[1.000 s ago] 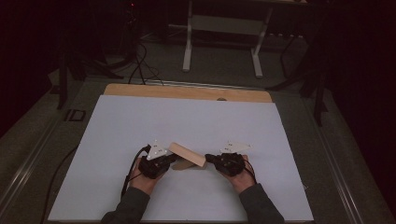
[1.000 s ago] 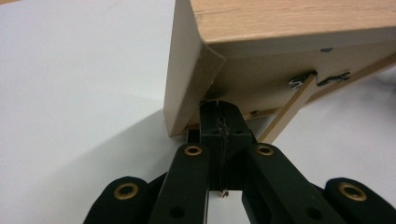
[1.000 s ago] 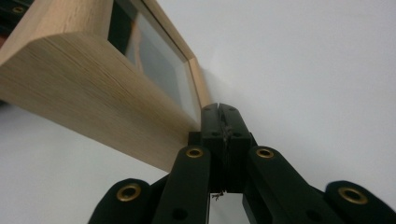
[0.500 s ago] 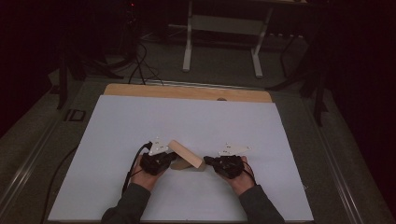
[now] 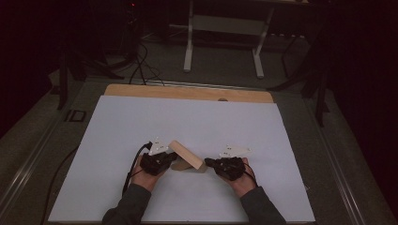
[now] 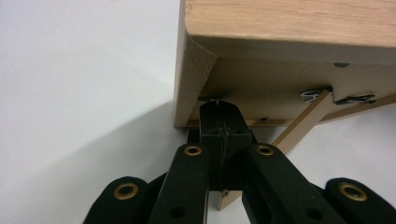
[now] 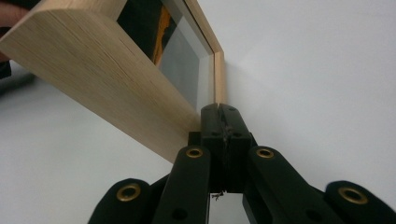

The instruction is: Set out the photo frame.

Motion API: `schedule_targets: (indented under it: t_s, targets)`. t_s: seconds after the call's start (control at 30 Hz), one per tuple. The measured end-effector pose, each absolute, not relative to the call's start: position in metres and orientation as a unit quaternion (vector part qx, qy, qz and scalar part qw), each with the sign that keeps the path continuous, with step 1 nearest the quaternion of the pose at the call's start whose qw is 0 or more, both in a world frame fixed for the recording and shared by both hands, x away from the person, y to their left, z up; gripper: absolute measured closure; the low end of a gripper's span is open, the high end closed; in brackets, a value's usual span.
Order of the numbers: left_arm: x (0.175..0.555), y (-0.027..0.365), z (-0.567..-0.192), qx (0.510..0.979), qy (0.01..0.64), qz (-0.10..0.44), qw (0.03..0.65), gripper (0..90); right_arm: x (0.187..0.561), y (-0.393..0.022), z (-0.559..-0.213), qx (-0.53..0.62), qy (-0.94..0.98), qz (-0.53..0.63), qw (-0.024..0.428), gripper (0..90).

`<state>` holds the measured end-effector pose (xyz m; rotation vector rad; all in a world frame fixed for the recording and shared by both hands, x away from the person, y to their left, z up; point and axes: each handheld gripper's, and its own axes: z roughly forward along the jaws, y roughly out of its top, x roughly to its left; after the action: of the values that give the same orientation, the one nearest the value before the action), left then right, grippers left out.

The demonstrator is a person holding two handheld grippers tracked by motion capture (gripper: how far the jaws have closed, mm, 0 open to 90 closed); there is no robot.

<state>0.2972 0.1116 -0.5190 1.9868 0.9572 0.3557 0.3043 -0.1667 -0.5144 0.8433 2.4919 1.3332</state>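
Diagonally, the wooden frame spans both closed claws.

Around my work: white sheet and wood.
A white sheet covers my wooden tabletop; beyond it stand white table legs and floor cables.

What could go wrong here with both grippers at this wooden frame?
The wooden picture frame stands tilted on the white table sheet, so it may tip or slide. The left gripper and right gripper are shut, tips against the frame's edges rather than clamping it, so a push could knock it over and strike its glass front.
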Motion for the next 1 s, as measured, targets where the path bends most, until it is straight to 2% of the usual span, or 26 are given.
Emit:
schedule_targets:
  t_s: [1.0]
  targets:
    - [0.323, 0.106, -0.518, 0.809, 0.379, 0.135, 0.429, 90.0, 0.295, -0.149, -0.514, 0.254, 0.855, 0.443, 0.086, 89.5]
